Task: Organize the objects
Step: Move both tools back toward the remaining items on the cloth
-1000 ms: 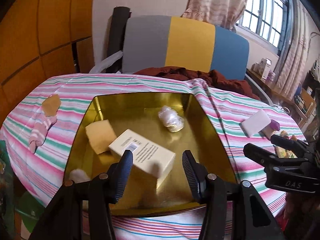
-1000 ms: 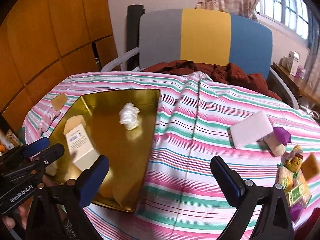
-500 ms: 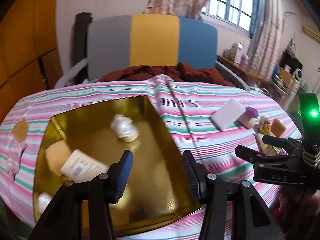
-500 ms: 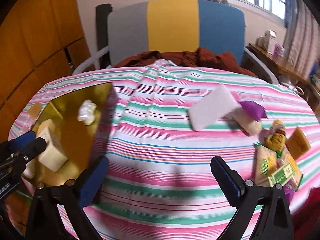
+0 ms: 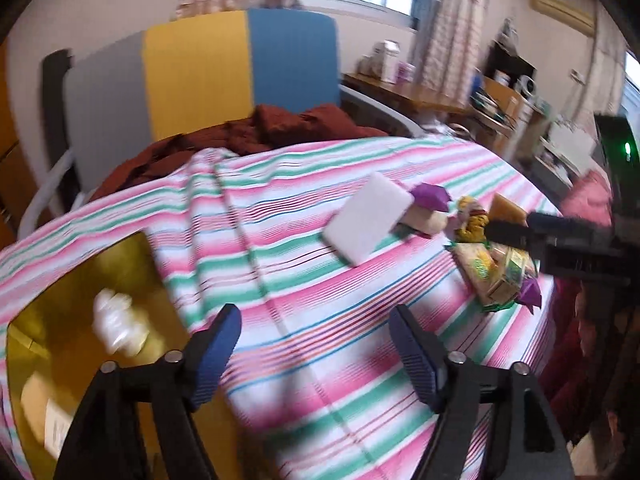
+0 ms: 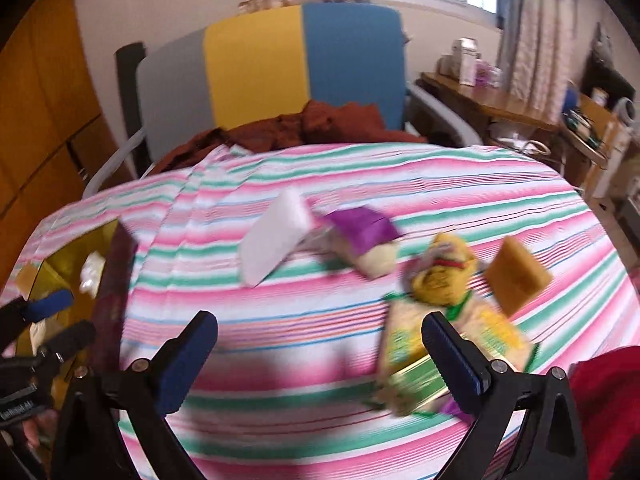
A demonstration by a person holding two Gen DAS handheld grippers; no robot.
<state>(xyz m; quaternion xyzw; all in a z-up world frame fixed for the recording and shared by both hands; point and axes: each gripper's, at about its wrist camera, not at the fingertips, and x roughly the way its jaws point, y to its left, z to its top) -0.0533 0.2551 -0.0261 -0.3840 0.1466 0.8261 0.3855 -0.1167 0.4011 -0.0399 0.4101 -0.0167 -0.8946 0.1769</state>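
- Over the striped cloth (image 5: 304, 264), left gripper (image 5: 316, 344) is hanging empty, jaws just having been opening wide; right gripper (image 6: 320, 352) is gaping wide, empty
- Snack packets (image 6: 452, 320) are lying just beyond it, gold tray (image 5: 80, 320) well apart
- Probably reaching; next, straddling one packet

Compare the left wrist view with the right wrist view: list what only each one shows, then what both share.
Only the left wrist view: a cream box with a printed label low in the gold metal tray.
Only the right wrist view: the tray's dark red outer wall.
Both: the striped pink and green tablecloth, the white rectangular sponge, the purple-capped cream packet, the crumpled white wrapper, and both grippers, left gripper and right gripper, with empty, open jaws.
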